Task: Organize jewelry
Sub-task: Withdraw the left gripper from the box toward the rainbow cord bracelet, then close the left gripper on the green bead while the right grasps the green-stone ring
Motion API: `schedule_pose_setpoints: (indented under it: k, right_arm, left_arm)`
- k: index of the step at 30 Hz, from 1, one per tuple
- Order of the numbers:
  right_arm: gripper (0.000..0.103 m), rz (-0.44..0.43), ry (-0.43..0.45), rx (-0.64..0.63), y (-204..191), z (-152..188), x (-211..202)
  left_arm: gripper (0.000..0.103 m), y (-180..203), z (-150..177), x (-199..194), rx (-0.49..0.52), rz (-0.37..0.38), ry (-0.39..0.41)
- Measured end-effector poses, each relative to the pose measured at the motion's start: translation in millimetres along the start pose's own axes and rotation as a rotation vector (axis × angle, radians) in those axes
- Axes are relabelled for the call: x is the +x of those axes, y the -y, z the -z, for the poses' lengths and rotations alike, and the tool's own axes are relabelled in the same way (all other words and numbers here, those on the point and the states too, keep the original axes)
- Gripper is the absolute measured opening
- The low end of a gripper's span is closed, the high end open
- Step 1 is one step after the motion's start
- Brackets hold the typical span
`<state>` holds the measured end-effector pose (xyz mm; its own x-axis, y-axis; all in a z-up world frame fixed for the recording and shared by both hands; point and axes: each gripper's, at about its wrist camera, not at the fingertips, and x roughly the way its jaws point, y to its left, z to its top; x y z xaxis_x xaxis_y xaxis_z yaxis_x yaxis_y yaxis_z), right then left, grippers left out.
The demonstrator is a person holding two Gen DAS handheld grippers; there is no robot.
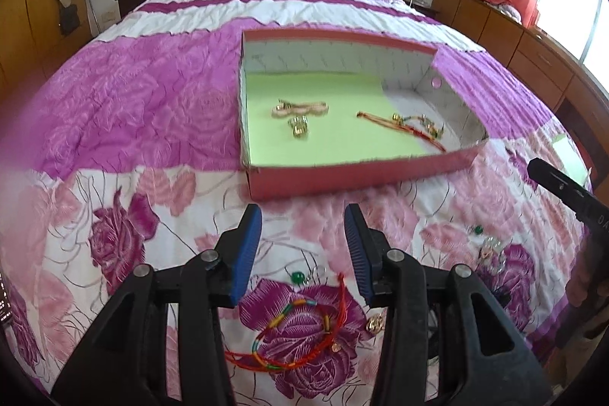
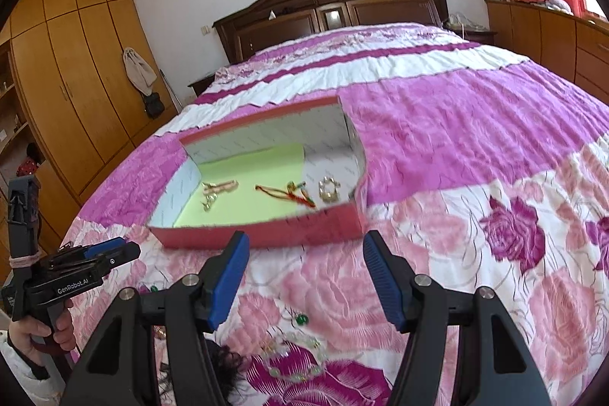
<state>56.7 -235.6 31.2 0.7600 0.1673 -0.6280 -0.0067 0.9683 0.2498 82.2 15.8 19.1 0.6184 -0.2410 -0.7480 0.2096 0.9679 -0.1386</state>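
The left tool (image 1: 303,250), black-armed with blue ribbed pads, hangs wide and empty over the near part of the bed's pink-and-purple floral quilt (image 1: 133,109). Right beneath its gap lies a red and multicoloured braided cord bracelet (image 1: 293,333), with a small green bead (image 1: 297,277) just beyond it and a gold charm (image 1: 375,323) beside the right pad. Farther off sits the shallow red cardboard box with a pale green paper lining (image 1: 354,174), already carrying several gold pieces and corded bracelets. Judging by this, the step in hand is picking up the next loose piece; the cord bracelet looks the likeliest target, and the tool would need to drop and pinch a thin, limp strand against soft fabric.

The right tool (image 2: 304,273) is likewise spread wide with nothing in it. Below it rest a pale green beaded bracelet (image 2: 293,364) and another green bead (image 2: 301,319), near the box (image 2: 266,234). The left tool shows at the frame's left edge.
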Motion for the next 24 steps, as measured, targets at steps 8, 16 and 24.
schedule_pose_setpoints:
  k: [8, 16, 24]
  right_arm:
    - [0.065, 0.011, -0.064, -0.008, 1.7, 16.6, 12.0]
    - [0.057, 0.008, -0.112, -0.013, 0.8, 27.6, 21.7]
    - [0.051, -0.009, -0.148, -0.016, -2.1, 33.3, 29.7]
  left_arm:
    - [0.037, 2.8, 12.5, 14.6, 0.014, 0.005, -0.053]
    - [0.027, 3.5, 26.5, 25.1, 0.022, 0.014, -0.091]
    - [0.014, 8.0, 33.4, 31.1, 0.057, 0.011, -0.113]
